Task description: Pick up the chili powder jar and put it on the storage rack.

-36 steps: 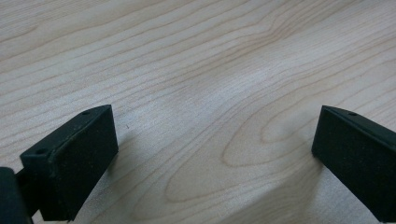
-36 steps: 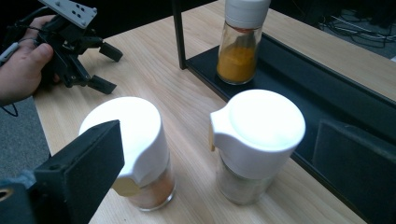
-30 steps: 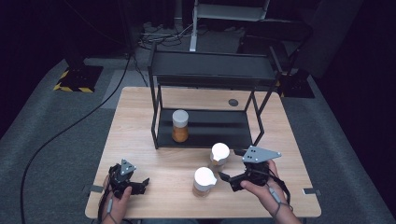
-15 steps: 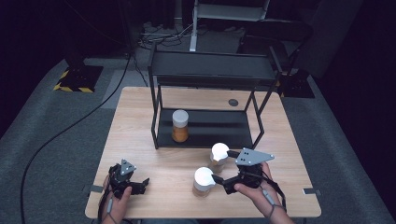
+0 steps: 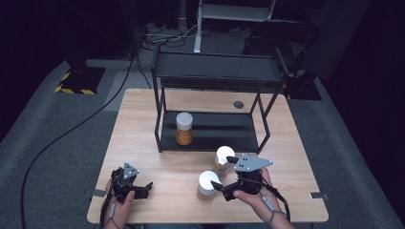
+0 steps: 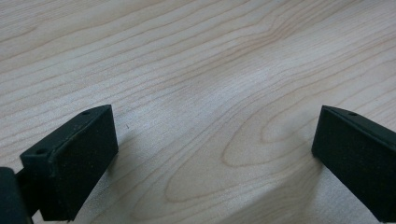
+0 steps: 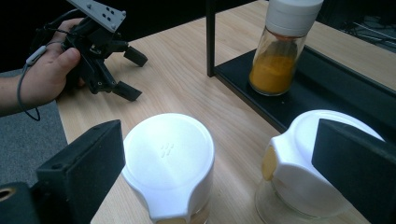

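Two white-capped spice jars stand on the wooden table [image 5: 143, 143]: a near jar [image 5: 207, 184] [image 7: 168, 163] and a farther jar [image 5: 224, 155] [image 7: 303, 163]. My right gripper [image 5: 221, 171] [image 7: 219, 140] is open just right of them, its jaw tips level with their caps and nothing between the jaws. A third jar [image 5: 184, 128] [image 7: 282, 46] of orange powder stands upright on the lower shelf of the black rack [image 5: 215, 71]. My left gripper [image 5: 147, 189] [image 6: 215, 135] [image 7: 135, 74] rests open on bare wood near the front left edge.
The black two-level rack takes up the middle and back of the table; its lower shelf [image 5: 224, 133] has free room right of the orange jar. A small dark disc [image 5: 239, 104] lies behind the rack. A cable [image 5: 62, 138] runs over the grey floor at left.
My right gripper has moved left toward the two white-capped jars, its jaw tips now beside them. The left gripper and the jars have stayed put.
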